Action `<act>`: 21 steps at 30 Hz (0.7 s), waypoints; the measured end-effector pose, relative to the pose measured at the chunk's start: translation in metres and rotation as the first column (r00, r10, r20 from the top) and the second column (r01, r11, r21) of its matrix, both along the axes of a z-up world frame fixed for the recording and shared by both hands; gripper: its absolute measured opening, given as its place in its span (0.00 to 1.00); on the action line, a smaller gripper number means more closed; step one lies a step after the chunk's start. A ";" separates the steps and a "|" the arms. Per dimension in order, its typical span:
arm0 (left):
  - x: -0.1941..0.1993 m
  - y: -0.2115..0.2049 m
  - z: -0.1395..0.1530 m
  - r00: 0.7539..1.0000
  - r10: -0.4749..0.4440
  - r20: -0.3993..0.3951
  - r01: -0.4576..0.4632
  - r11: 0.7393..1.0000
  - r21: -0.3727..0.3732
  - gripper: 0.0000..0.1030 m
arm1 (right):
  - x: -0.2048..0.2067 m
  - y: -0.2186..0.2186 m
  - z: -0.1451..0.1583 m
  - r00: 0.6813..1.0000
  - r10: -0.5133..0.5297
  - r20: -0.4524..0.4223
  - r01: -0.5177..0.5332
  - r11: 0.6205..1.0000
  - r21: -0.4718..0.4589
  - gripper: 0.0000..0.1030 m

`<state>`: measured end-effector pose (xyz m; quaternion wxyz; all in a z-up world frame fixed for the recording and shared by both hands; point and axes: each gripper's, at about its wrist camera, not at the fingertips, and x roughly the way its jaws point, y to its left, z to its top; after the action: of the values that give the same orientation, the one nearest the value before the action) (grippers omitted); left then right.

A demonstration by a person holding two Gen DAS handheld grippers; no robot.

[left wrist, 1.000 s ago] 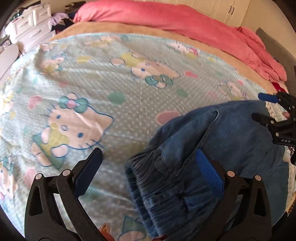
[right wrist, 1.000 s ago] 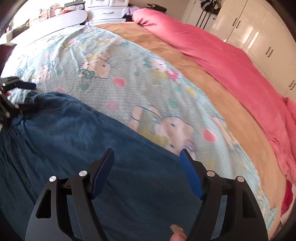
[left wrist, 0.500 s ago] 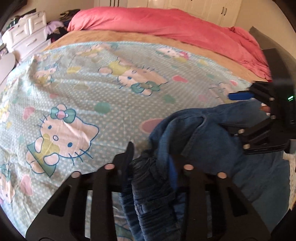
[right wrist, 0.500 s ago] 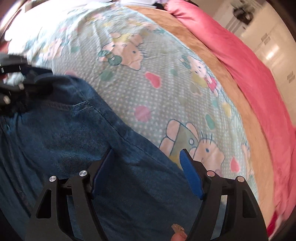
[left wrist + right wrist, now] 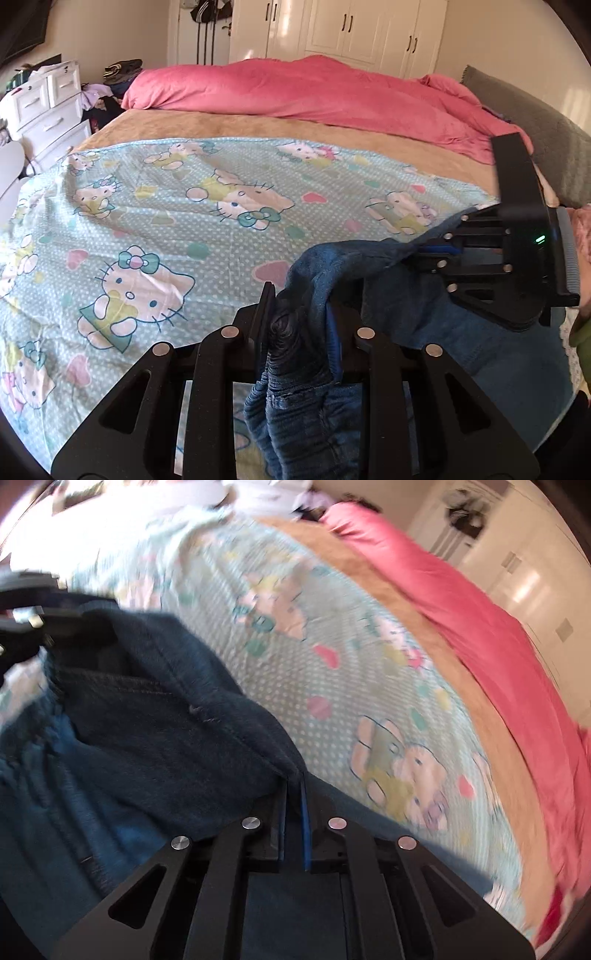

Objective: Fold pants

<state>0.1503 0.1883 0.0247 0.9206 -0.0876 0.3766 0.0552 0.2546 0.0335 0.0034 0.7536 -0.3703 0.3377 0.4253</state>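
Blue denim pants (image 5: 406, 314) lie on a light blue cartoon-cat sheet (image 5: 166, 221) at the near right of the bed. My left gripper (image 5: 299, 314) is shut on the gathered waistband, which bunches up between its fingers. My right gripper (image 5: 294, 797) is shut on the pants' edge (image 5: 166, 720) and lifts it off the sheet (image 5: 332, 646). The right gripper also shows in the left wrist view (image 5: 436, 254), pinching the same fabric at the right. The left gripper shows at the left edge of the right wrist view (image 5: 55, 624).
A tan blanket (image 5: 258, 125) and a pink duvet (image 5: 314, 88) lie across the far side of the bed. White drawers (image 5: 48, 107) stand at the left, white wardrobes (image 5: 351, 29) behind. A grey cushion (image 5: 535, 125) lies at the right.
Both grippers were open a second ago. The left closed on the waistband first, then the right closed on the pants' edge. Both have lifted the fabric.
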 end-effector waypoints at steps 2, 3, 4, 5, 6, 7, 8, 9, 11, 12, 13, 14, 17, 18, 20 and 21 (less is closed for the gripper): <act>-0.005 -0.007 0.006 1.000 -0.022 0.018 0.022 1.000 0.011 0.18 | -0.006 -0.018 0.017 0.999 -0.043 -0.006 0.043 0.997 0.060 0.05; -0.008 -0.012 0.008 0.999 -0.035 0.028 0.034 0.999 0.019 0.19 | -0.007 -0.023 0.023 0.998 -0.060 -0.009 0.060 0.995 0.080 0.05; -0.010 -0.015 0.010 0.998 -0.045 0.035 0.044 0.999 0.024 0.19 | -0.010 -0.034 0.033 0.996 -0.088 -0.027 0.091 0.989 0.118 0.05; -0.013 -0.021 0.014 0.997 -0.060 0.045 0.058 0.998 0.036 0.19 | -0.013 -0.042 0.040 0.994 -0.105 -0.040 0.110 0.983 0.145 0.05; -0.016 -0.024 0.016 0.996 -0.070 0.051 0.068 0.997 0.039 0.19 | -0.020 -0.054 0.049 0.991 -0.124 -0.050 0.131 0.974 0.183 0.05; -0.019 -0.028 0.017 0.995 -0.080 0.057 0.078 0.996 0.041 0.19 | -0.022 -0.060 0.054 0.990 -0.129 -0.061 0.139 0.970 0.200 0.05; -0.024 -0.031 0.020 0.994 -0.088 0.065 0.085 0.996 0.040 0.20 | -0.031 -0.071 0.062 0.989 -0.130 -0.067 0.142 0.964 0.227 0.05; -0.029 -0.033 0.022 0.993 -0.095 0.072 0.093 0.995 0.032 0.20 | -0.039 -0.079 0.067 0.989 -0.129 -0.069 0.142 0.958 0.251 0.05; -0.042 -0.038 0.028 0.990 -0.110 0.093 0.108 0.994 0.022 0.21 | -0.054 -0.092 0.075 0.989 -0.126 -0.079 0.144 0.949 0.281 0.05; -0.048 -0.040 0.029 0.988 -0.115 0.102 0.113 0.993 0.021 0.21 | -0.062 -0.097 0.078 0.989 -0.124 -0.081 0.142 0.946 0.291 0.05; -0.058 -0.042 0.031 0.987 -0.120 0.109 0.118 0.993 0.020 0.22 | -0.073 -0.104 0.080 0.990 -0.116 -0.084 0.136 0.943 0.302 0.05; -0.068 -0.045 0.032 0.986 -0.125 0.115 0.124 0.992 0.015 0.22 | -0.087 -0.111 0.081 0.990 -0.109 -0.085 0.130 0.941 0.311 0.05; -0.095 -0.050 0.031 0.983 -0.134 0.125 0.134 0.991 0.007 0.23 | -0.116 -0.122 0.077 0.990 -0.092 -0.110 0.123 0.937 0.327 0.05; -0.105 -0.053 0.029 0.982 -0.140 0.124 0.141 0.990 0.006 0.23 | -0.127 -0.126 0.075 0.989 -0.086 -0.123 0.122 0.935 0.332 0.05; -0.120 -0.058 0.024 0.982 -0.151 0.113 0.151 0.988 0.006 0.23 | -0.152 -0.135 0.068 0.987 -0.065 -0.149 0.112 0.936 0.334 0.05; -0.129 -0.061 0.020 0.982 -0.162 0.095 0.162 0.987 0.003 0.23 | -0.162 -0.138 0.065 0.986 -0.062 -0.152 0.110 0.937 0.331 0.05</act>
<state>0.0211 0.1274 0.0443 0.9387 -0.0613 0.3382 -0.0251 0.0921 -0.1044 0.0682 0.7986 -0.1894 0.3272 0.4684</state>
